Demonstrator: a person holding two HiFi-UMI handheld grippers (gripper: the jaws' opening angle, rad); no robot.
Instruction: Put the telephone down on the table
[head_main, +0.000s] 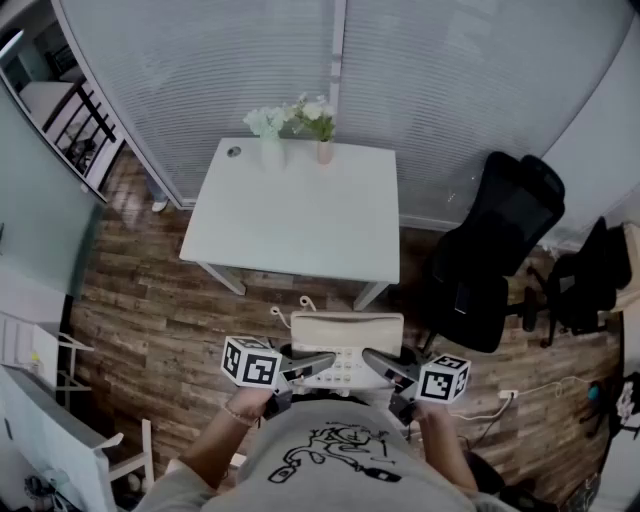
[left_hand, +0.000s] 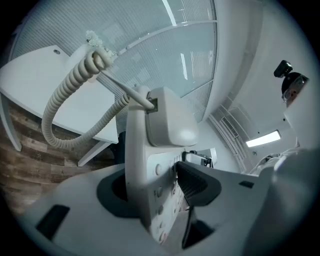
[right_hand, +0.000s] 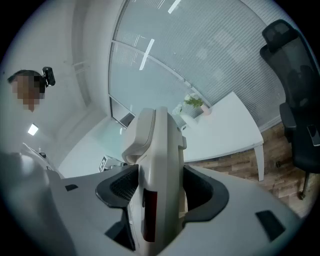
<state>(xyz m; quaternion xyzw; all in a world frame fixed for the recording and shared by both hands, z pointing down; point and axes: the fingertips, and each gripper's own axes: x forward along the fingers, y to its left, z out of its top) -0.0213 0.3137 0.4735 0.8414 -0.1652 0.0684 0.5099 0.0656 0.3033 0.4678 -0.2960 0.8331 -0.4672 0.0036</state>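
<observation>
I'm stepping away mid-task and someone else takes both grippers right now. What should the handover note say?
Left gripper: shut on the cream plastic desk telephone, left edge.
Right gripper: shut on its right edge.
Telephone: held in the air over the wooden floor, short of the white rectangular table.
Done: phone is gripped from both sides.
Left: set it on the bare tabletop, clear of the flower vases at the far edge, then release.

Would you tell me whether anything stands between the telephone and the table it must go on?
Nothing visible does: only floor lies between the telephone and the table, whose near part is bare; flowers stand at its far edge.
</observation>
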